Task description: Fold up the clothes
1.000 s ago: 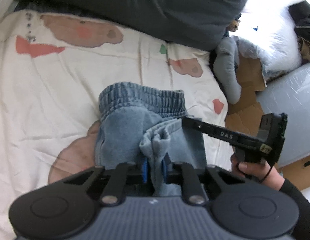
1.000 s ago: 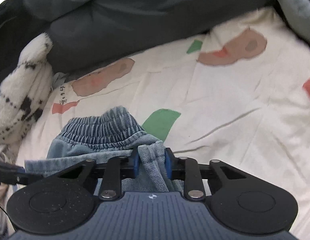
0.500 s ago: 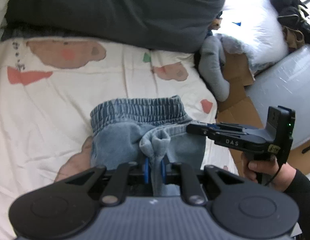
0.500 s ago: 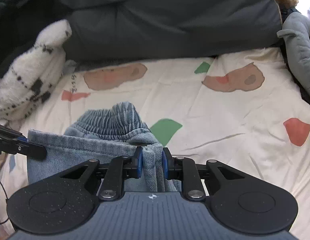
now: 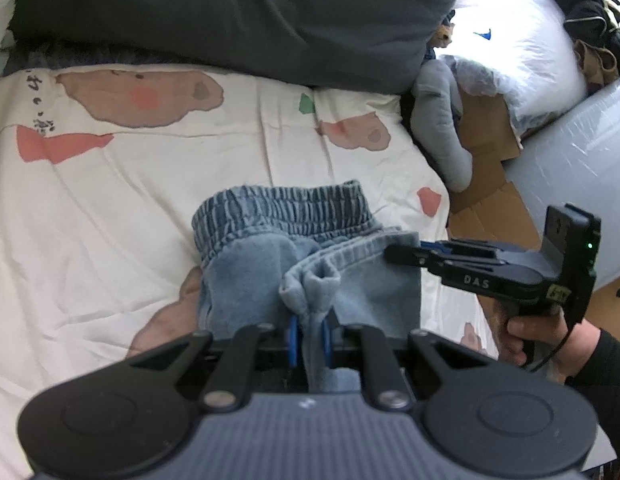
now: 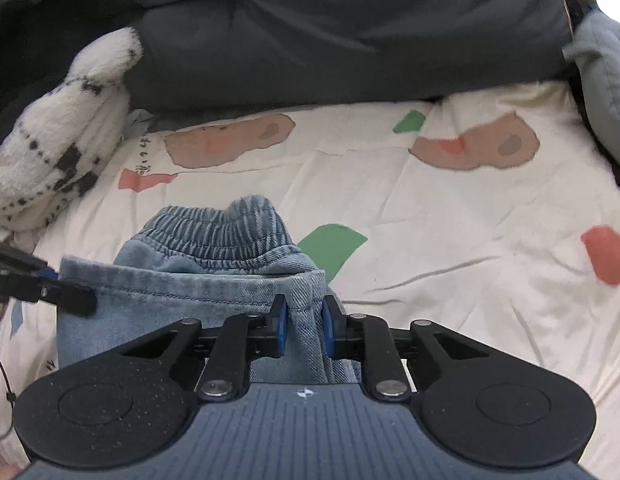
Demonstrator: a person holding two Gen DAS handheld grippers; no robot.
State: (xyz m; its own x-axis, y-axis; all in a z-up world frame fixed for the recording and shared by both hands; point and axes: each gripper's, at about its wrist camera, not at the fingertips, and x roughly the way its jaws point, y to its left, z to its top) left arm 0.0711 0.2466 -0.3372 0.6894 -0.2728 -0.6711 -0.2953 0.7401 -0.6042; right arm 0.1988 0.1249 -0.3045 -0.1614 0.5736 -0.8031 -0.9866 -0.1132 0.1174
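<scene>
1. The pale blue denim trousers with a ribbed elastic waistband [image 5: 285,208] lie on the cream patterned bed sheet [image 5: 109,208], the waistband at the far end.
2. The hem edge is raised and doubled toward the waistband, stretched between both tongs.
3. The left tongs [image 5: 310,332] pinch a bunched fold of denim.
4. The right tongs [image 6: 303,328] are closing, with denim pressed between the blue pads [image 6: 280,330].
5. Step in hand, as judged: the lengthwise fold.
6. Next move: carry the hem level onto the waistband, lower it, then release both tongs.
</scene>
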